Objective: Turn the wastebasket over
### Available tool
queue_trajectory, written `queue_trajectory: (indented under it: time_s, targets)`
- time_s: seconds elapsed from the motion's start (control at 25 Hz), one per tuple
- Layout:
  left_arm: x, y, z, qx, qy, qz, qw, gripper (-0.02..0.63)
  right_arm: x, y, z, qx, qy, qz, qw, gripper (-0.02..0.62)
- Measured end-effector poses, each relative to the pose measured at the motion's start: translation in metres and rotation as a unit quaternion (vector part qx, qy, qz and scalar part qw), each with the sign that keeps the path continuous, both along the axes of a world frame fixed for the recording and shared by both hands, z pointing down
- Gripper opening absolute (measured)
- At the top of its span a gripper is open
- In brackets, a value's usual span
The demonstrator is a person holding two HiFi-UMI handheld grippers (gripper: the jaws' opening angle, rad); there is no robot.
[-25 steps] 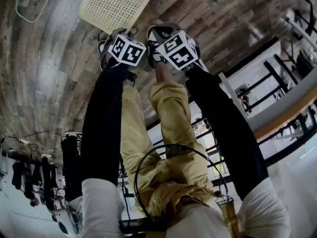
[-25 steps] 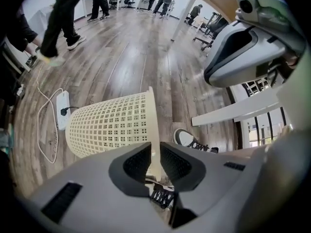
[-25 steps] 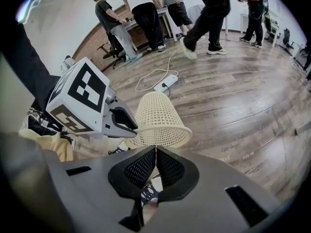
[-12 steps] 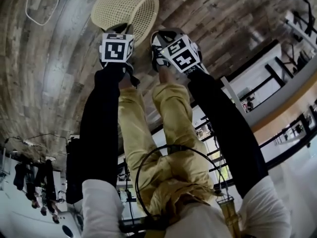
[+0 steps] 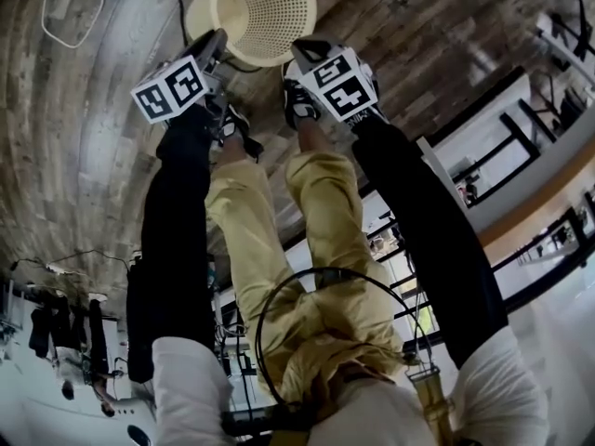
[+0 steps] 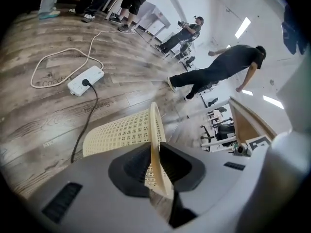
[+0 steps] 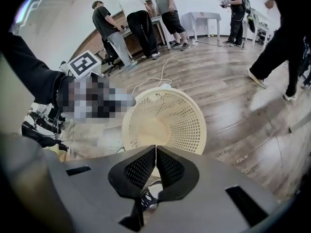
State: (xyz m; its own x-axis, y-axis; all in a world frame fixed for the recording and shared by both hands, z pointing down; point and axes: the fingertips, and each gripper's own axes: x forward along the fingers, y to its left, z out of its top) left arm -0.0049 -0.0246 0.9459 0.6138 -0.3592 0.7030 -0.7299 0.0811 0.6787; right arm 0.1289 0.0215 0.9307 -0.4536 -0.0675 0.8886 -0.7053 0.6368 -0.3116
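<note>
The left gripper (image 6: 155,166) clamps the wastebasket (image 6: 116,135) by its rim, the right gripper (image 7: 155,165) is closed on nothing, and the turn appears partly done, with final placement remaining.

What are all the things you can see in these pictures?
wastebasket: one, cream, tilted above the floor, rim held
power strip: one, white, on the floor beyond the wastebasket
cables: two, white and black, at the power strip
people: several, mostly dark clothes, far side of the room
table: one, white, at the back
trousers: yellow, the person's own
sleeves: two, black
left gripper: grey, clamped on the wastebasket's rim
right gripper: grey, jaws together, by the wastebasket
</note>
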Motion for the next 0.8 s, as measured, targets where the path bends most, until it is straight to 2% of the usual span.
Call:
queue_trajectory:
  time_s: [0.2, 0.32, 0.48, 0.6, 0.68, 0.8]
  targets:
    - [-0.025, 0.016, 0.007, -0.014, -0.034, 0.028, 0.9989, 0.057, -0.006, 0.001, 0.0, -0.003, -0.001, -0.001, 1.0, 0.023]
    - [-0.042, 0.013, 0.012, -0.007, -0.066, 0.036, 0.9971, 0.055, -0.014, 0.002, 0.004, -0.005, -0.005, -0.004, 1.0, 0.023]
    - [-0.059, 0.002, 0.015, -0.001, -0.083, 0.008, 0.9965, 0.055, -0.023, 0.003, 0.01, -0.005, -0.011, -0.007, 1.0, 0.023]
    - [-0.083, -0.002, 0.022, -0.003, -0.119, -0.018, 0.9928, 0.054, -0.03, 0.007, 0.016, -0.008, -0.012, -0.009, 1.0, 0.023]
    - [-0.101, 0.002, 0.032, -0.019, -0.141, -0.029, 0.9894, 0.052, -0.033, 0.009, 0.02, -0.011, -0.013, -0.01, 1.0, 0.023]
    - [-0.118, 0.02, 0.053, -0.066, -0.148, -0.036, 0.986, 0.052, -0.034, 0.009, 0.027, -0.013, -0.013, -0.011, 1.0, 0.023]
